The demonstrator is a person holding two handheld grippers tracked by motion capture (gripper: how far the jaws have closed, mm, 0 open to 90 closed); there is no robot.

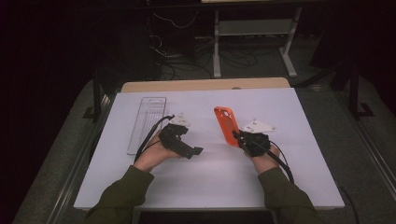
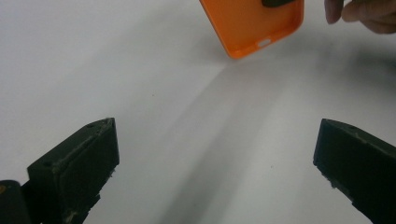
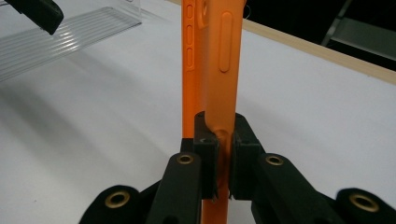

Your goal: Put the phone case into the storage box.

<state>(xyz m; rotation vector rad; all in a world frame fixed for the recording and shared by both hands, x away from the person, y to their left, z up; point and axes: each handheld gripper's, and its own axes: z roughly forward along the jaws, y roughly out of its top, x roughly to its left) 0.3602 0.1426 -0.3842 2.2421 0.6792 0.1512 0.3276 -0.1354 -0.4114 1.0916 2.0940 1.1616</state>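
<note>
An orange phone case point(image 1: 224, 124) stands on edge, tilted, above the white tabletop point(image 1: 210, 182). My right gripper point(image 1: 240, 138) is shut on its near rim. In the right gripper view the two black jaws point(image 3: 224, 140) pinch one side wall of the case point(image 3: 219, 56), whose button cut-outs show above them. My left gripper point(image 1: 191, 148) hovers left of the case and points toward it. Its jaws point(image 2: 215, 140) stand wide open over bare table, with the case's lower end point(image 2: 252, 23) farther off.
A clear ribbed plastic package point(image 1: 147, 123) lies flat at the left of the white board, also seen as a clear package point(image 3: 60, 42) in the right gripper view. A wooden table edge point(image 1: 205, 85) runs along the back. Dark floor, cables and a stand lie beyond.
</note>
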